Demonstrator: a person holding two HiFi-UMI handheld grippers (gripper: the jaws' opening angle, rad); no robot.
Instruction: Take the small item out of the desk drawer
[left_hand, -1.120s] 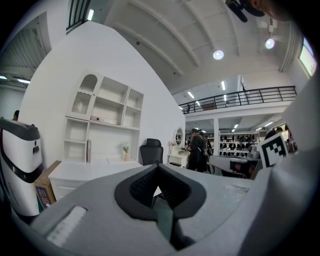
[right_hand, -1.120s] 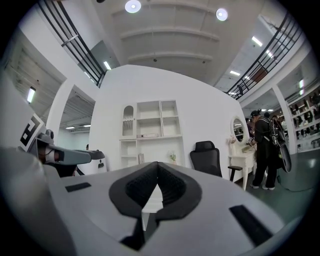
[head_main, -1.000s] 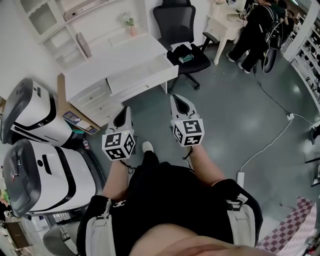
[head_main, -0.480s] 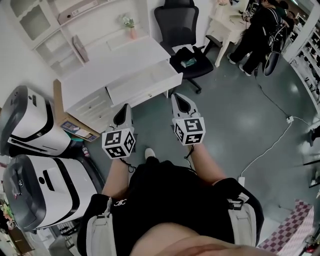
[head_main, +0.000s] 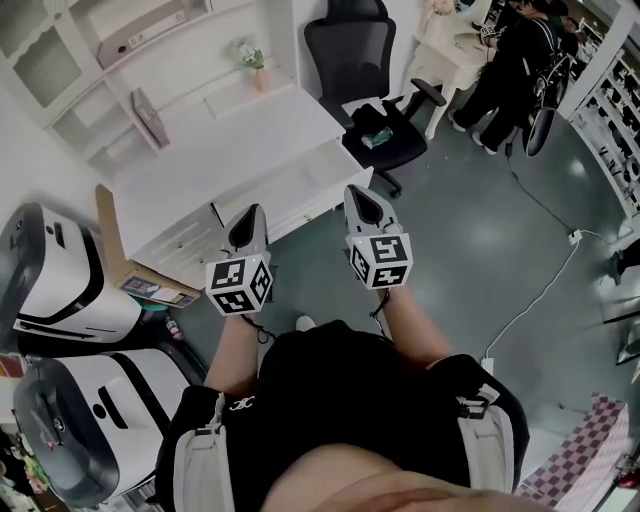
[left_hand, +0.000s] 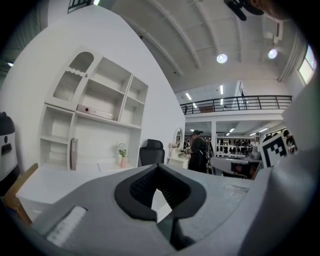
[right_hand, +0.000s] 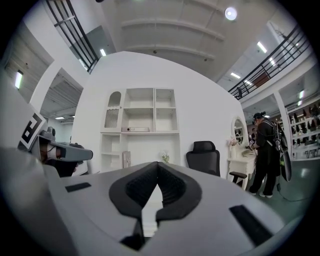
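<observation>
A white desk with a shelf hutch stands ahead at the upper left. Its wide drawer lies under the top, and the inside does not show; no small item is visible there. My left gripper and right gripper are held side by side in the air, short of the desk and pointing at it. Both are shut with nothing between the jaws. In the left gripper view the left gripper has its tips together, as does the right gripper in the right gripper view.
A black office chair with a small teal thing on its seat stands right of the desk. Big white machines crowd the left. People stand at the far right. A cable runs over the grey floor.
The desk and chair have slid lower and closer in the head view as the person moves toward them. Both grippers keep the same pose and stay shut.
</observation>
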